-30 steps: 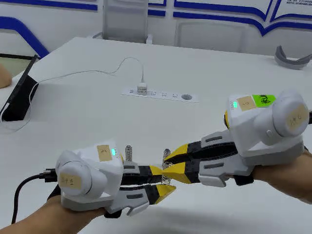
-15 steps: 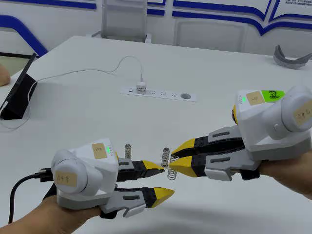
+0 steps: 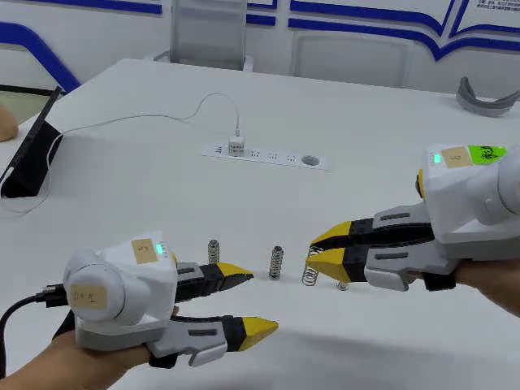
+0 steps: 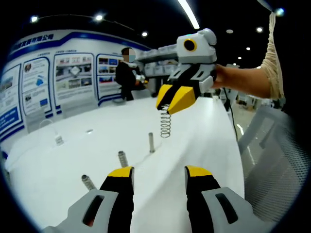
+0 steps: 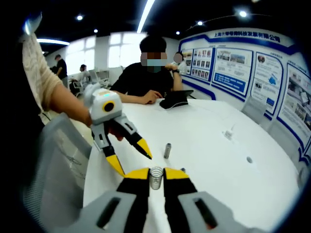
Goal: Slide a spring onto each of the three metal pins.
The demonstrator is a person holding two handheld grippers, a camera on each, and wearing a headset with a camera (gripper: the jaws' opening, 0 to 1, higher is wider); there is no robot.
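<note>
L gripper (image 3: 262,302) sits nearest, lower left of head view. Jaws wide apart, nothing btwn them, yellow tips pointing right. In left gripper view its two tips rise from the bottom edge w/ bare white table (image 3: 146,195) in the gap.

Just past the tips, a row of 3 pins runs across mid-frame. Left pin (image 3: 214,251) has a spring seated on it, upright. Middle pin (image 3: 276,262) likewise, spring on. Bare pin (image 4: 151,142) stands at centre of left gripper view, no spring on it. In head view it's tucked under the R gripper's lower jaw, hard to make out.

R gripper (image 3: 313,252) comes in from the right edge of head view, jaws clamped on a loose spring (image 3: 310,275) that hangs below the tips, right of the middle pin. In left gripper view that spring dangles upright, just up-right of the bare pin's top, not on it. Touching or not: can't tell. Right gripper view: coil end-on btwn the closed tips at bottom centre.

Further back, centre: white power strip (image 3: 266,156) w/ a plug and thin cable (image 3: 138,122) trailing to a black device (image 3: 28,162) at left edge. Upper right: grey curved object (image 3: 486,96). Top: chair (image 3: 207,32) behind the table.
</note>
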